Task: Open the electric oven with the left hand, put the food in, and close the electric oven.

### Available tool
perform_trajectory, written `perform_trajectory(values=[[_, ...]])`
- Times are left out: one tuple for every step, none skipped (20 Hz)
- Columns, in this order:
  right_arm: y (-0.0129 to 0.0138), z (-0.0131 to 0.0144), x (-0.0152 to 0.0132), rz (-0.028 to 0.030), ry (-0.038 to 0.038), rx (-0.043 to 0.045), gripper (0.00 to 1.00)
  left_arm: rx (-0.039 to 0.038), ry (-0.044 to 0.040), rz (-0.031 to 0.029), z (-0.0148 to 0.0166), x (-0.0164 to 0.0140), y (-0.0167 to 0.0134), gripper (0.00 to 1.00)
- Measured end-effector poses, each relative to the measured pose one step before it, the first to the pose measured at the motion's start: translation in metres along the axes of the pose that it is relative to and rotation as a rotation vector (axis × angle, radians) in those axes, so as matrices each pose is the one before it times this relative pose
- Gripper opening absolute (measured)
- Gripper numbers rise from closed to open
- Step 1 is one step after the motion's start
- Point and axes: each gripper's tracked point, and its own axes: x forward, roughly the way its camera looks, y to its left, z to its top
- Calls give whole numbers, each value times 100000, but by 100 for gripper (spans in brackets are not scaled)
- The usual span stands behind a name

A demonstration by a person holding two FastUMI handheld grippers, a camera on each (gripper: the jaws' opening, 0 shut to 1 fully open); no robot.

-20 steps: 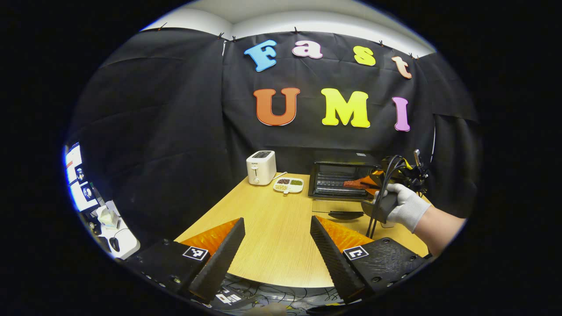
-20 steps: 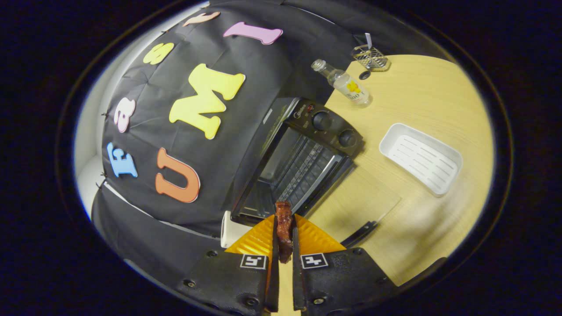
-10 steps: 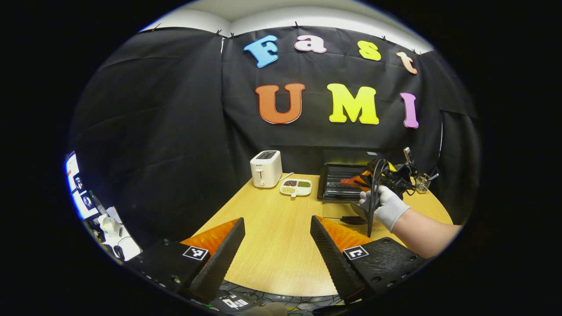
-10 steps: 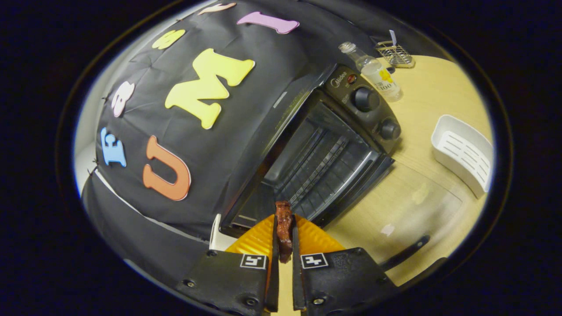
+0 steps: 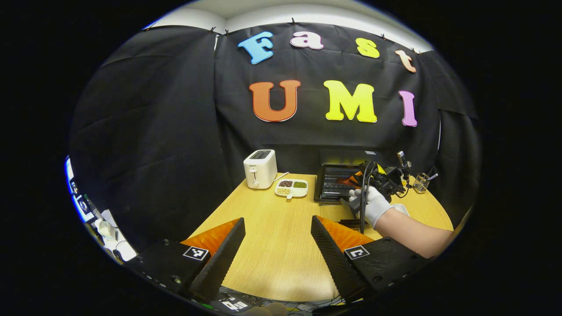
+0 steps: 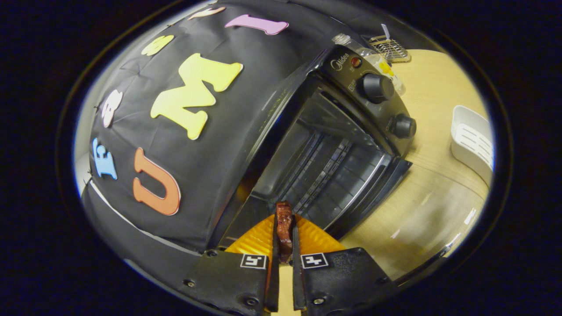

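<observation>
between the right gripper (image 6: 284, 245) fingers sits the food (image 6: 284, 224), a dark reddish-brown strip with a glossy, rough surface, standing on edge. both fingers press on its sides, pinching it, and its far end sticks out past the tips toward the oven (image 6: 333, 145). the oven is black, its door (image 6: 421, 210) dropped flat onto the table (image 6: 439, 79), the wire rack (image 6: 325, 175) bare inside, and two round knobs on the panel at its side. the food's tip is just at the oven's mouth, above the lower front edge; whether it is past the opening i cannot tell. a white tray (image 6: 472, 140) lies on the table beside the door, and a bottle (image 6: 377, 61) and a wire holder (image 6: 388, 46) stand beyond the oven.

in the left gripper view, the left gripper (image 5: 277, 250) hangs over the near edge of the table (image 5: 272, 219), fingers spread wide with nothing between them, well apart from the oven (image 5: 338, 182). farther off, a gloved hand (image 5: 371, 204) holds the right gripper (image 5: 351, 181) at the oven's front. a white toaster (image 5: 260, 169) and a small divided dish (image 5: 291, 188) stand to the oven's left.
</observation>
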Motion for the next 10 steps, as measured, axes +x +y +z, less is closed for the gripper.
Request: perform_trajectory(values=[[-414, 318, 410, -1176, -1216, -1873, 16, 263, 450, 17, -67, 247, 158, 96], [-380, 260, 530, -914, -1090, -1160, 15, -78, 524, 45, -206, 200, 195, 96], [-415, 10, 441, -1118, 8, -793, 15, -449, 828, 169, -108, 236, 222, 96], [-390, -144, 448, -562, 493, -1257, 16, -470, 549, 106, -135, 205, 103, 96], [-455, -154, 223, -1021, 198, -1005, 16, -263, 455, 176, -82, 186, 233, 96], [-73, 130, 361, 290, -674, -1123, 17, 344, 645, -23, -150, 240, 120, 96], [190, 21, -39, 128, -520, -1717, 17, 584, 608, 345, -53, 146, 96, 96], [179, -22, 183, 156, -353, -2878, 18, 256, 59, 36, 107, 119, 138, 96], [112, 250, 53, -257, -1703, -3710, 18, 150, -58, -6, 75, 82, 71, 96], [169, 407, 361, -1365, -1438, -6219, 22, 89, 287, 85, -70, 32, 11, 96]])
